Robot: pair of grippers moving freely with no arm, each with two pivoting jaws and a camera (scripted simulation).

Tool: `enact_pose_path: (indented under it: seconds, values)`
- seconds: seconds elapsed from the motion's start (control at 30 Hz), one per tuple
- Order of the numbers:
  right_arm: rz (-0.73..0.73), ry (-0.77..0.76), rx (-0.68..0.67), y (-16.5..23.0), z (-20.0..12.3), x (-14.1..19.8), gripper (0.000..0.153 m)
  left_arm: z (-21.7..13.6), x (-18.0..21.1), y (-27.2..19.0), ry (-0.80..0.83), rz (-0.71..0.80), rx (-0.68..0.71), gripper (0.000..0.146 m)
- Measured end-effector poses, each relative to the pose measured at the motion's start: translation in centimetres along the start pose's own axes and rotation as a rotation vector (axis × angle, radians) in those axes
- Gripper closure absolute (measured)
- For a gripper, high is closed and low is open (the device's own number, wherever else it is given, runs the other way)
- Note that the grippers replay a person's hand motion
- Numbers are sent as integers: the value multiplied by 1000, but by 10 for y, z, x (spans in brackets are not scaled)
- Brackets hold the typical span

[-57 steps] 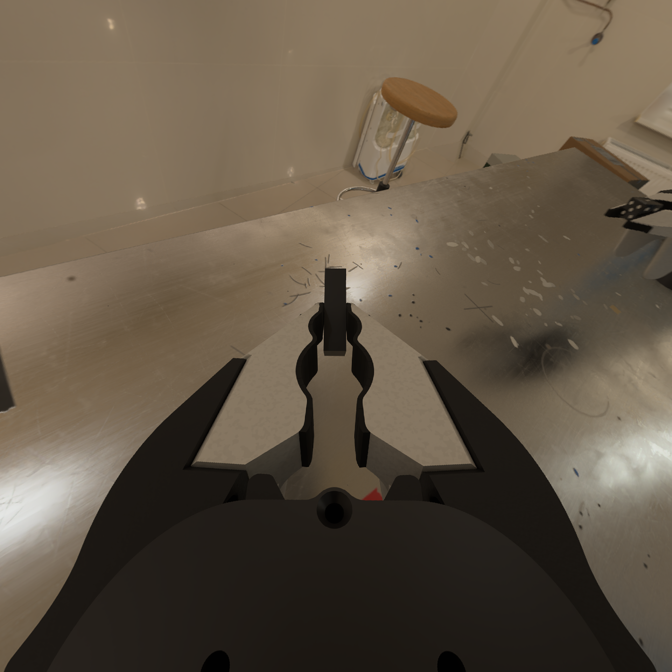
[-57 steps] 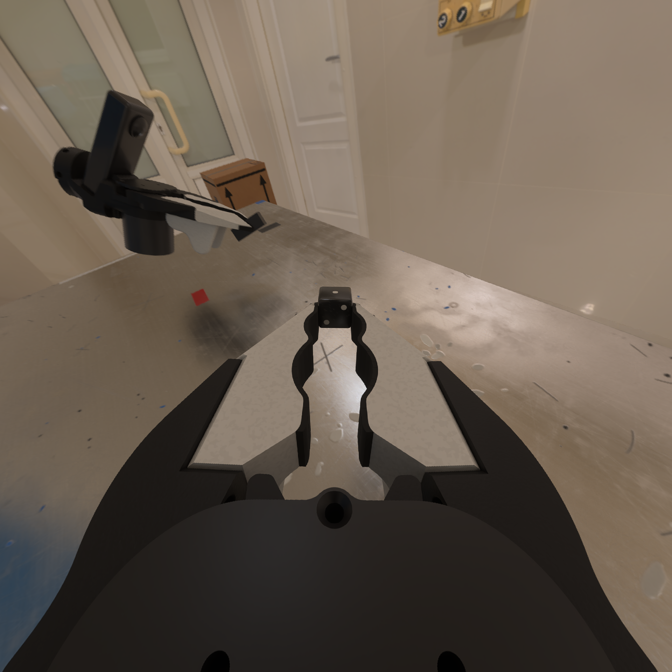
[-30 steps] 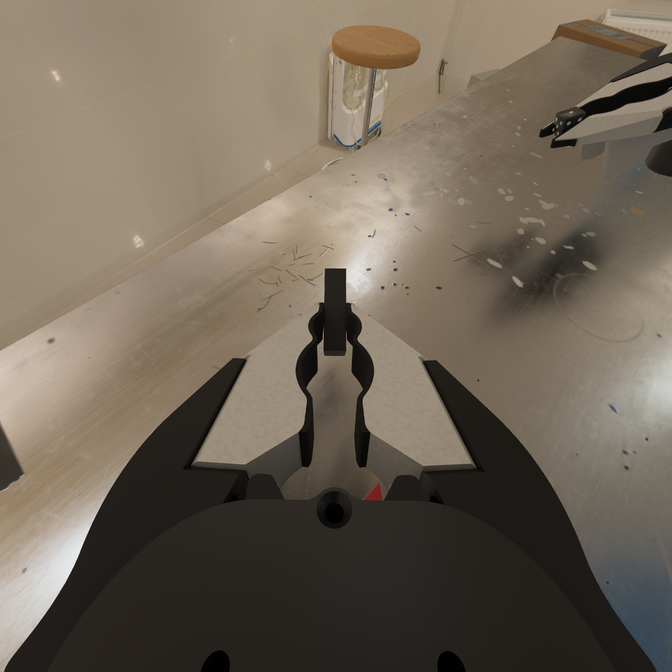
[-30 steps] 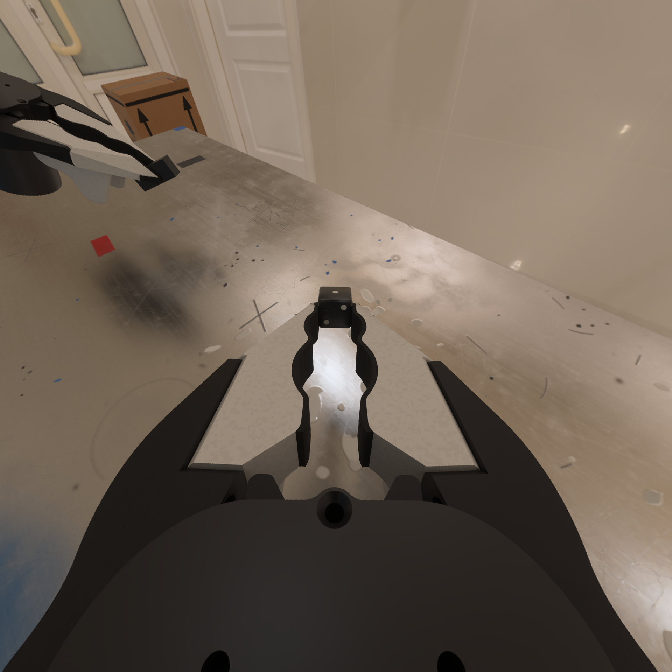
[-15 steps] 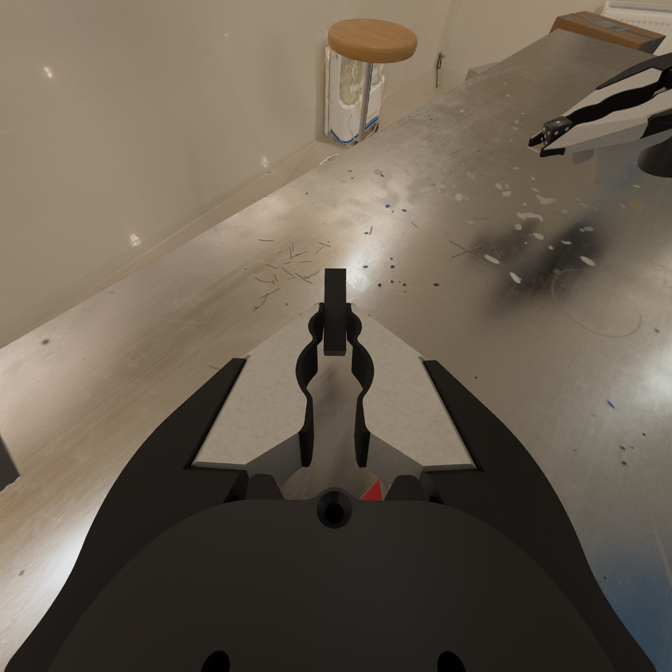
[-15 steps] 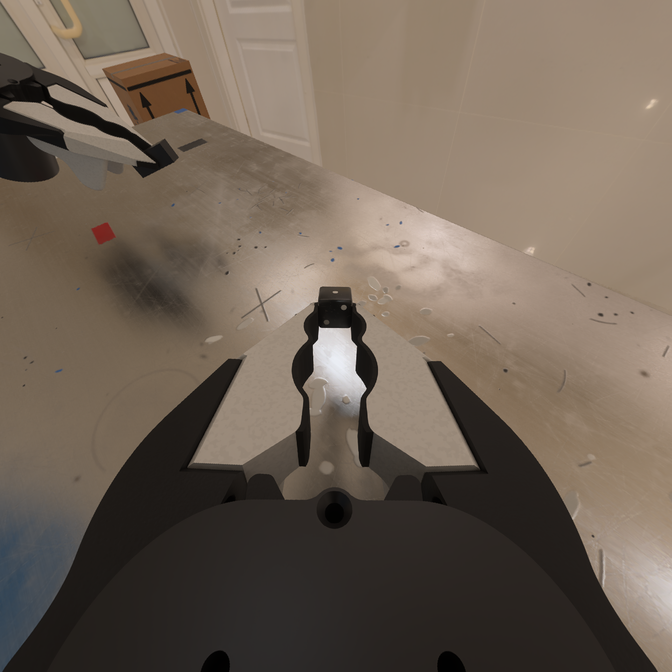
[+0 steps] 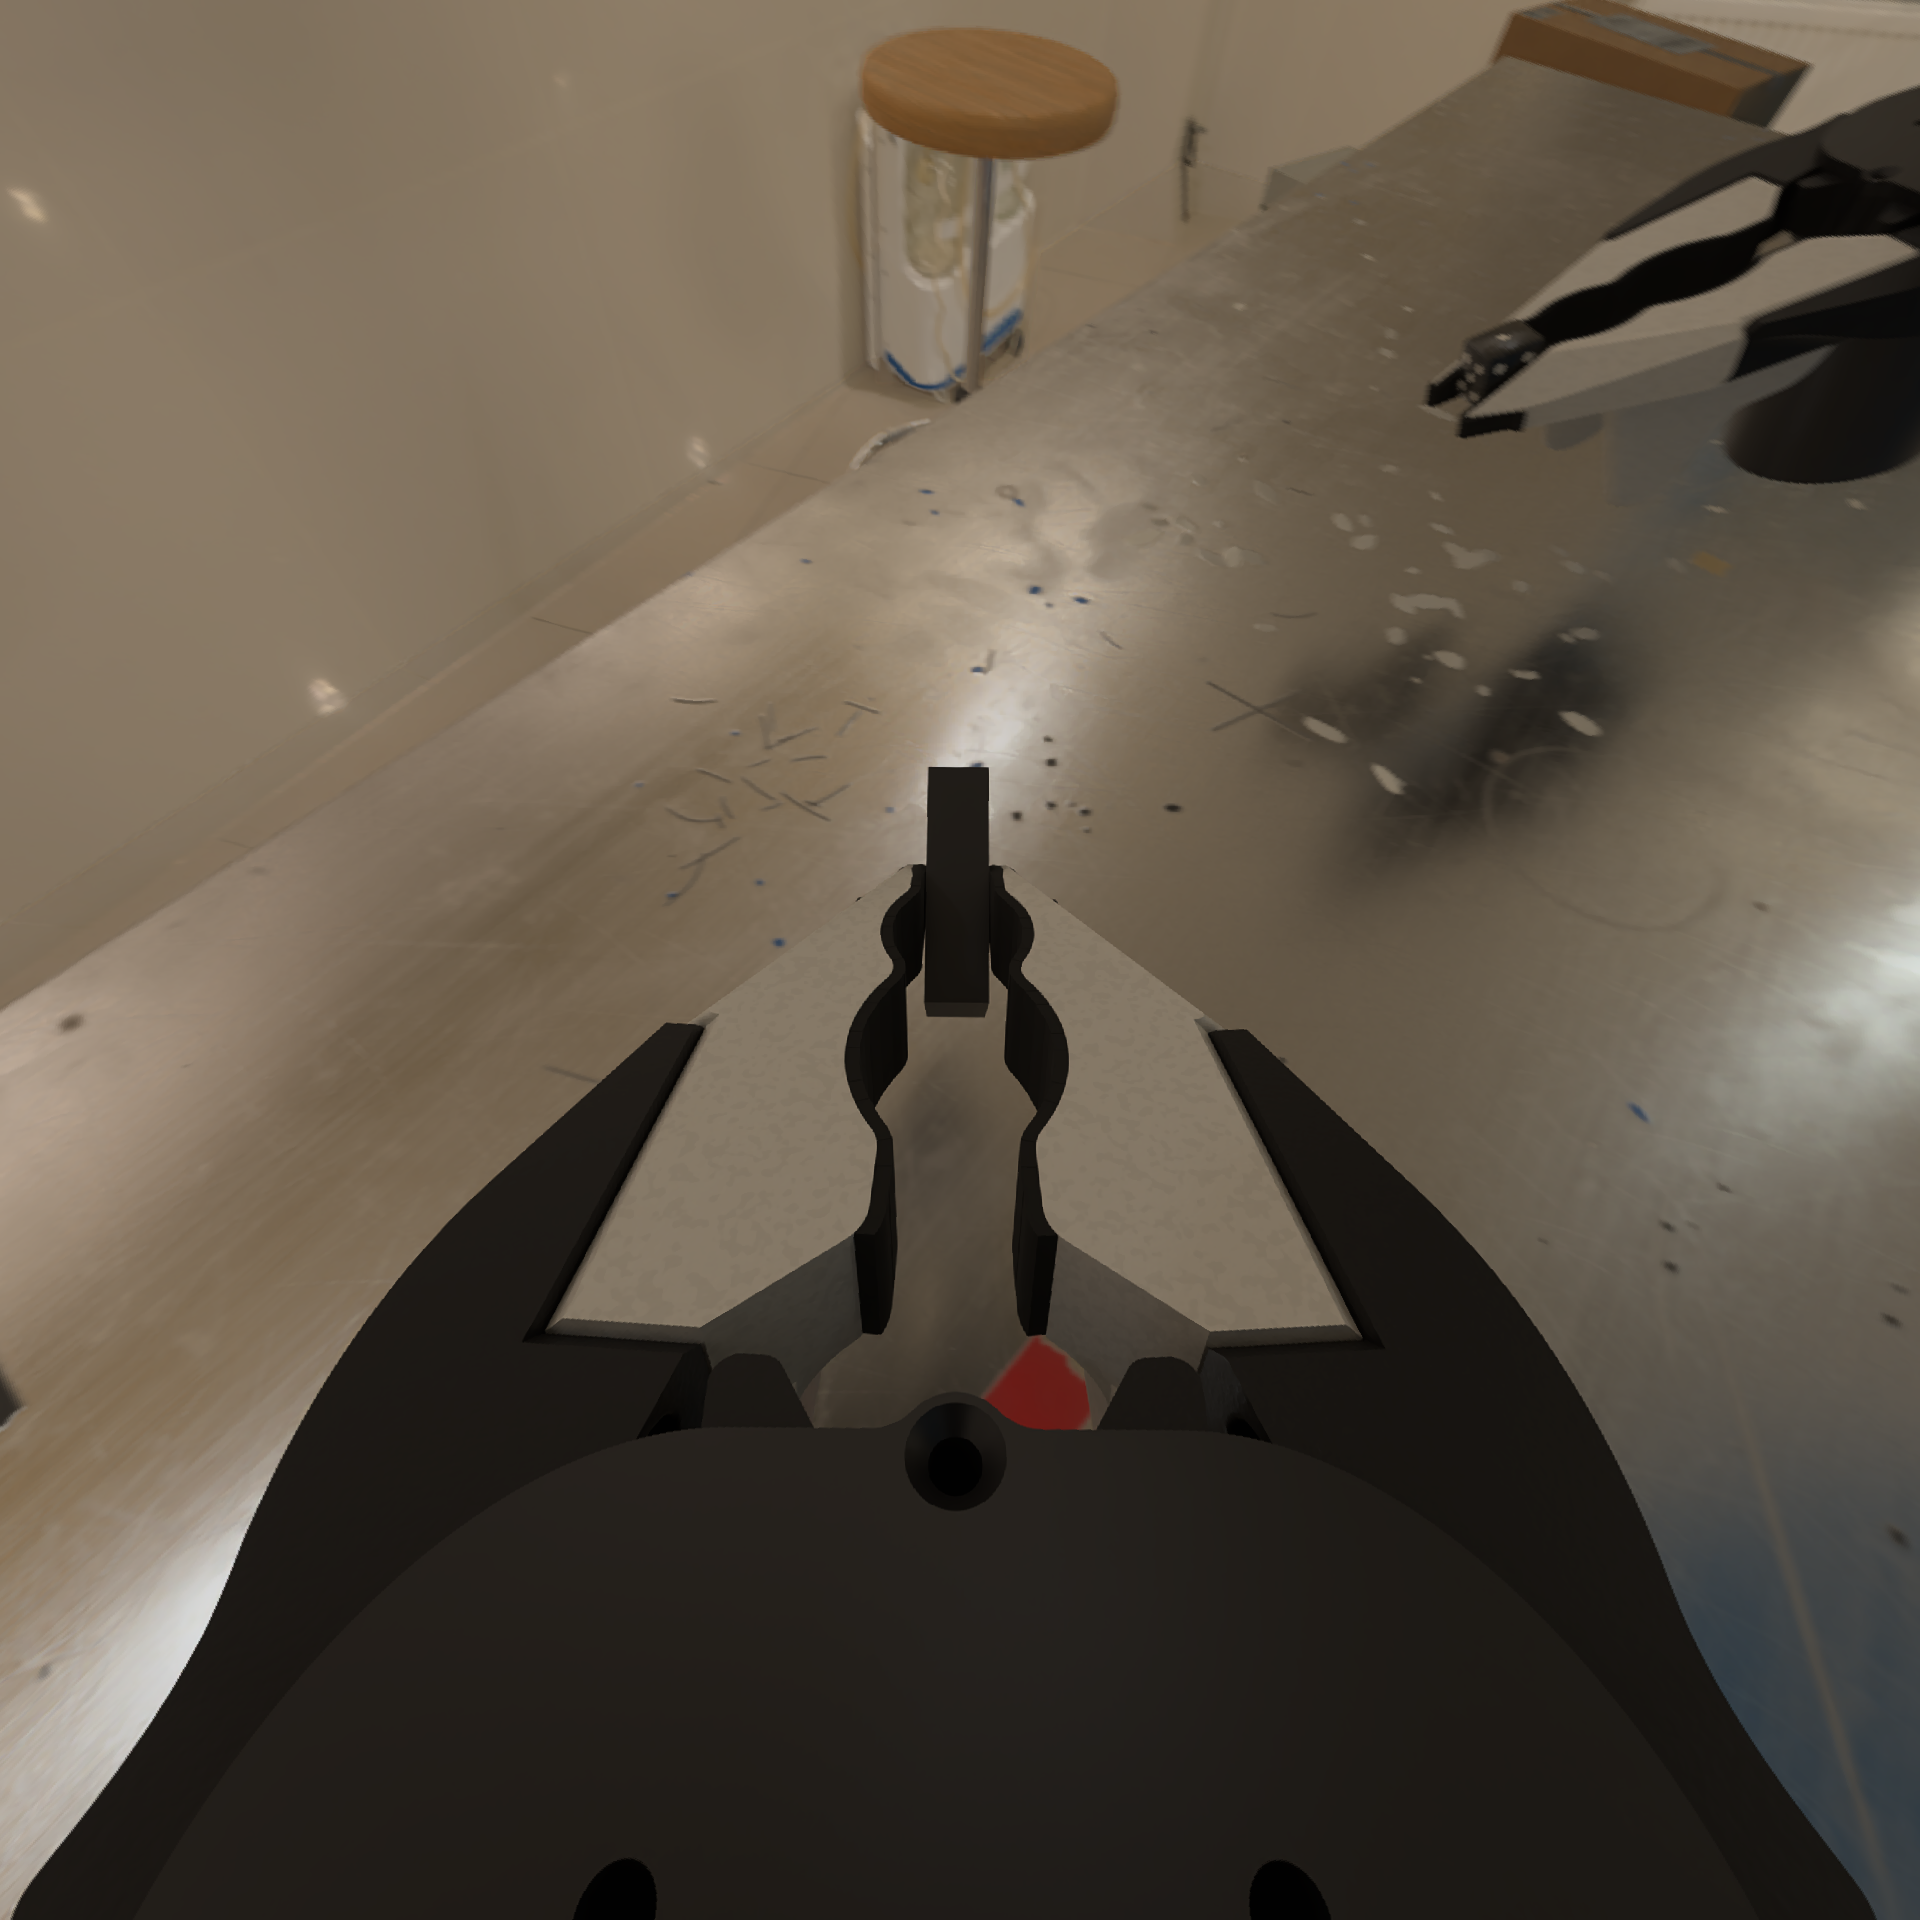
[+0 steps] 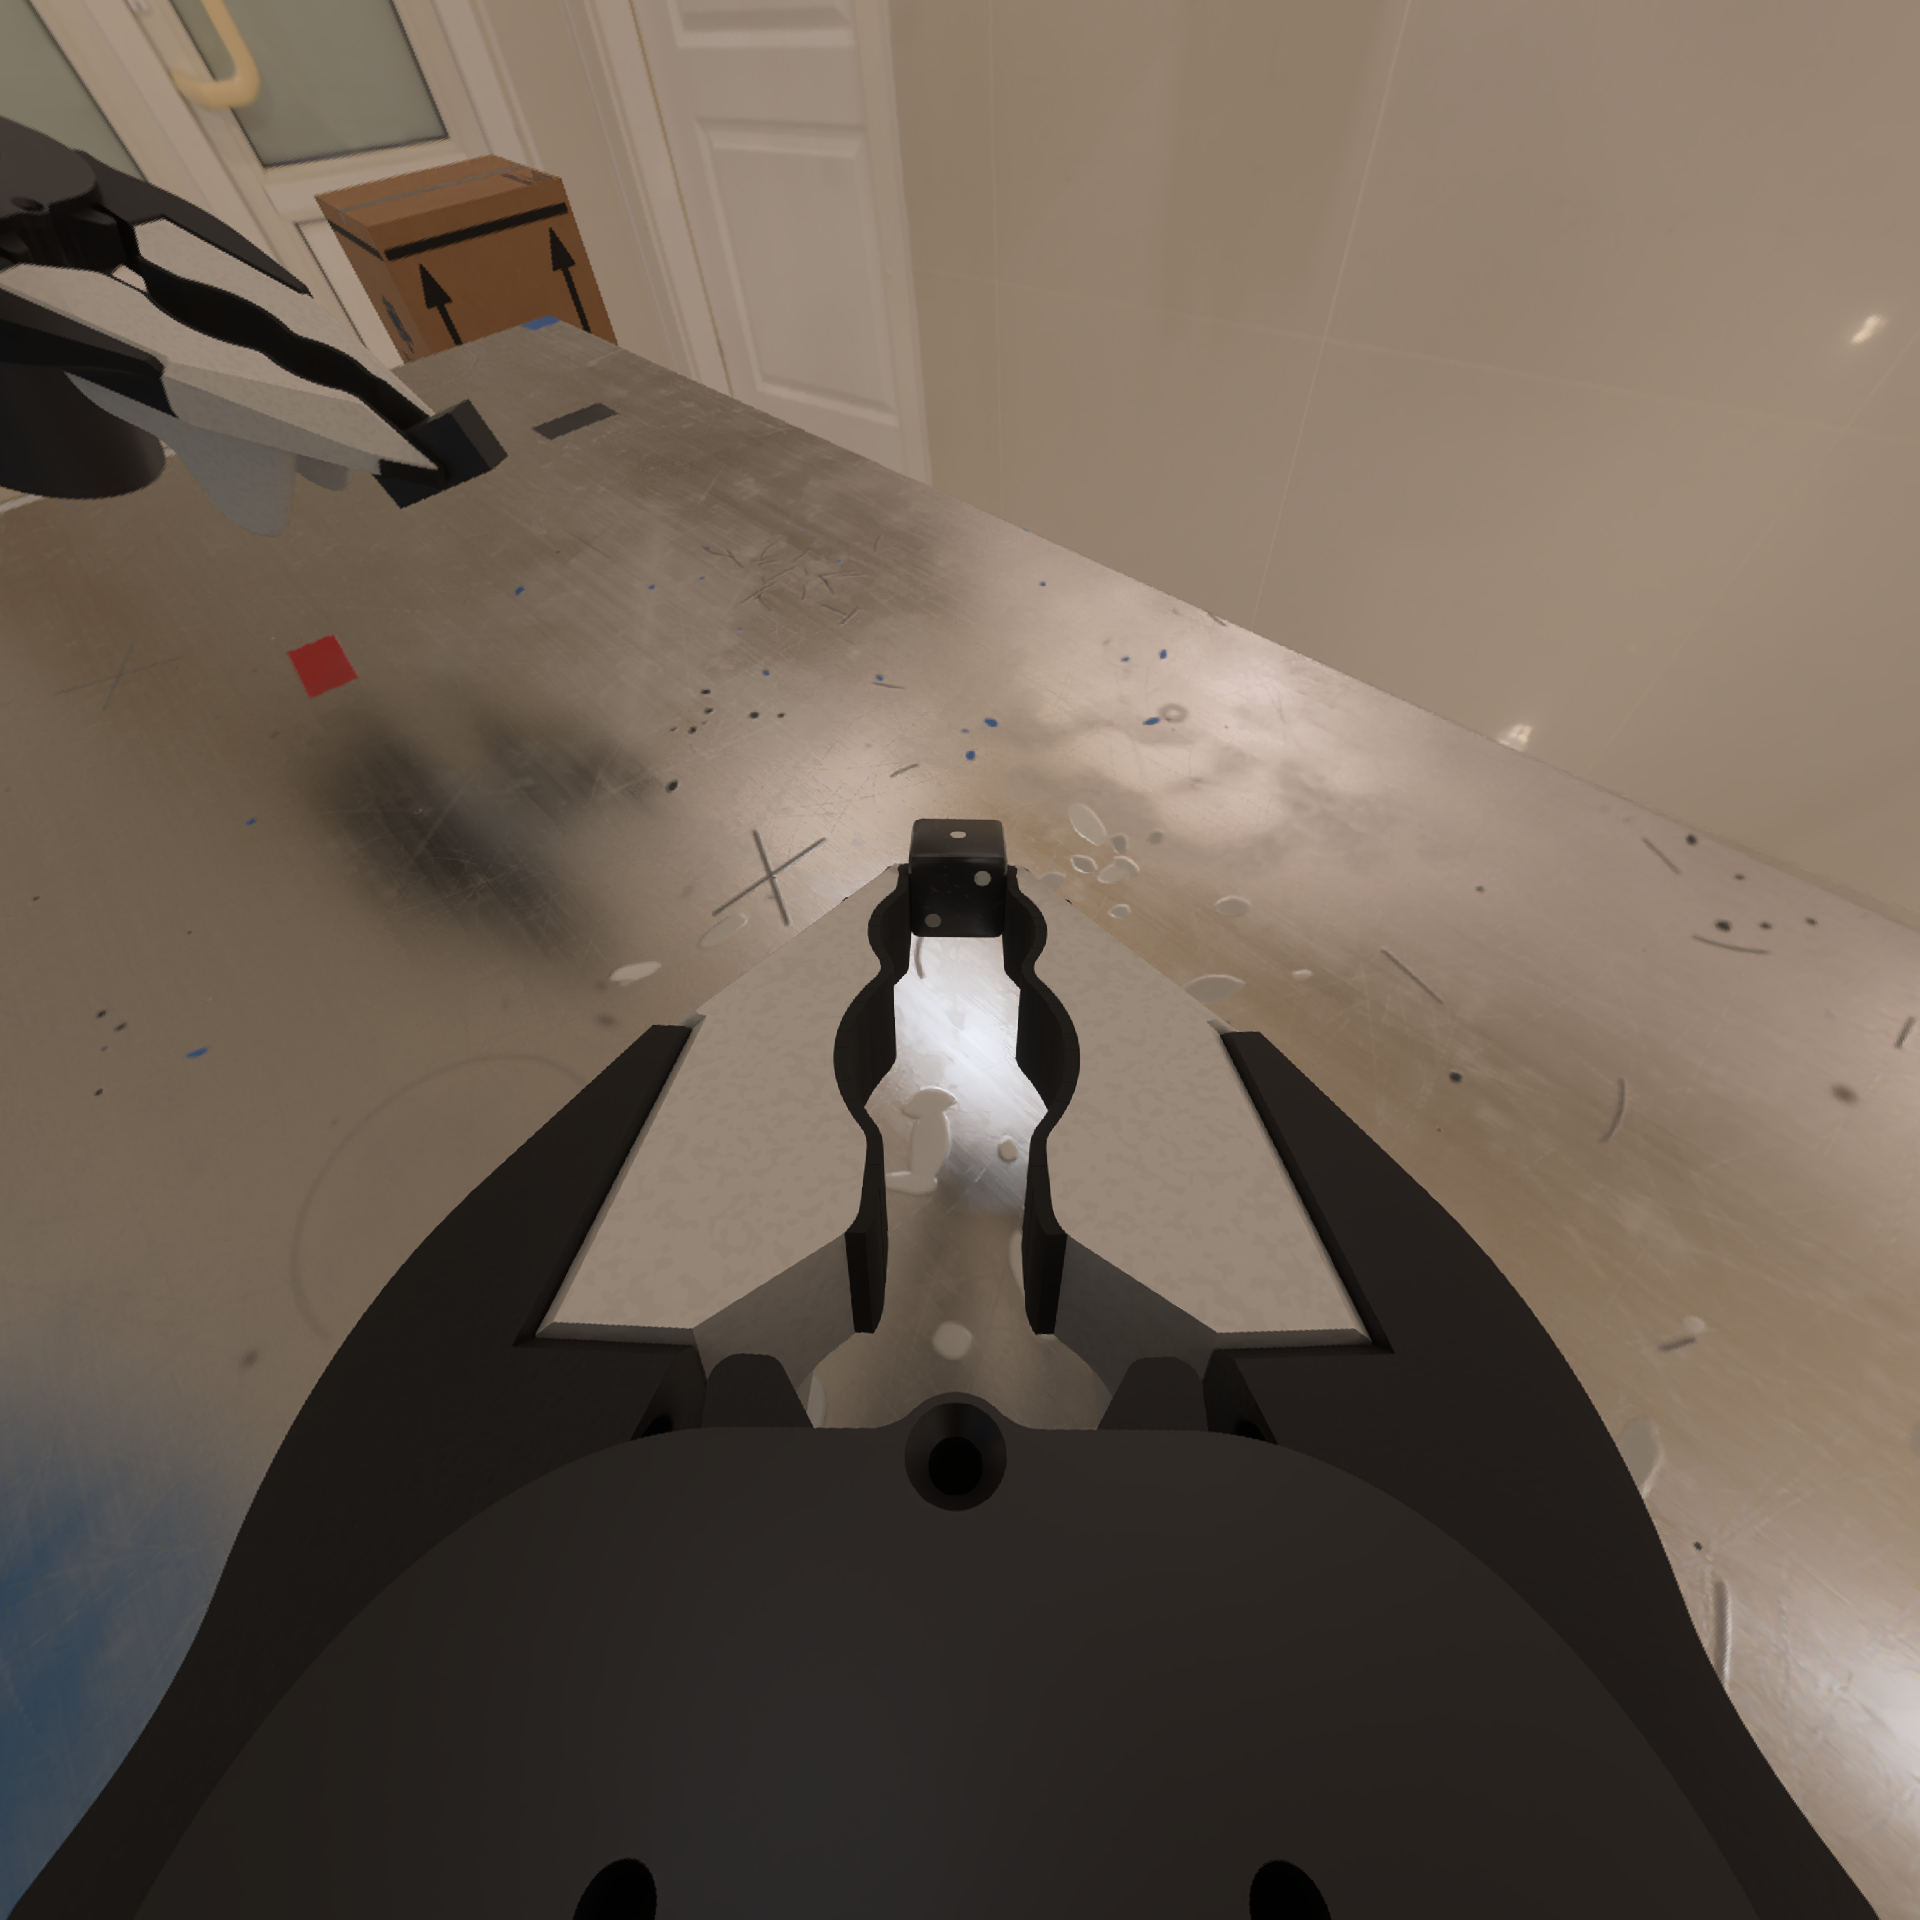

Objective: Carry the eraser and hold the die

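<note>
Left gripper (image 7: 956, 894), closed narrow on the black eraser (image 7: 956, 883), held clear above the metal table (image 7: 1558, 1143); right gripper (image 8: 956, 883), at 2 o'clock in the left wrist view, pinching the black die (image 8: 957, 878) at the very tips. Keep both squeezes steady, carry level and slow. Red square (image 8: 322, 665) at 10 o'clock, possibly the drop mark

Brushed grey metal desk (image 7: 1351, 1039), scratched, paint-flecked, glossy glare ahead of left hand-held gripper (image 7: 957, 883), whose matt black plastic shell carries speckled grey plates. Matt black slab eraser (image 7: 957, 894). Matt black white-pipped die (image 8: 957, 879). Smooth round-topped wooden stool (image 7: 988, 75) far ahead.
</note>
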State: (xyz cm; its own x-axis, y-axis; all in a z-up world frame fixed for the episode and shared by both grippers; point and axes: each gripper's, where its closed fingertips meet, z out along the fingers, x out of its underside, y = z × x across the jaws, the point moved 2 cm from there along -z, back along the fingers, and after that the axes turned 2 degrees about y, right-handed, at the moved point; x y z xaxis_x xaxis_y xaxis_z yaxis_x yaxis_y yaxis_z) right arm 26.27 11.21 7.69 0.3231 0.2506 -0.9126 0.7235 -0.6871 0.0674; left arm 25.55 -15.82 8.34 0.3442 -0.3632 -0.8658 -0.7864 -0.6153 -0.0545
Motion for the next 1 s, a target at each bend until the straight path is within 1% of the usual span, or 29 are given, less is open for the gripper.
enact_pose_path:
  seconds: [0.07,0.2,0.3,0.37,0.4,0.47,0.5,0.57,0.6,0.67,0.8,0.83,1.0]
  values:
    - [-28,-7,11,3,-2,-3,136,0,0,-9,23,0,43,135]
    - [-62,-31,9,12,-5,-10,136,2,3,-26,57,42,86,135]
    - [-64,-55,-14,20,-7,-15,136,0,4,-28,94,104,40,135]
    - [-73,-63,-22,24,-7,-16,136,-6,-2,-28,84,119,-8,135]
    - [-81,-62,-20,25,-6,-15,136,-11,-2,-30,92,90,1,135]
    - [-104,-54,-8,25,-2,-10,136,-23,2,-44,142,-27,59,135]
    - [-111,-43,-7,25,0,-8,136,-31,7,-53,170,-69,76,135]
    - [-113,-25,-10,25,1,-5,136,-47,24,-73,222,-105,64,135]
    - [-118,-26,-13,26,1,-6,136,-53,34,-84,247,-102,55,135]
    - [-138,-36,-12,29,-2,-9,136,-58,50,-106,242,-83,41,135]
    - [-163,-64,-21,37,-7,-16,136,-52,78,-133,220,-24,-32,135]
    - [-164,-66,-27,40,-7,-17,136,-49,82,-138,217,-25,-31,135]
    - [-176,-55,-57,50,-4,-13,136,-39,95,-144,259,-19,-59,135]
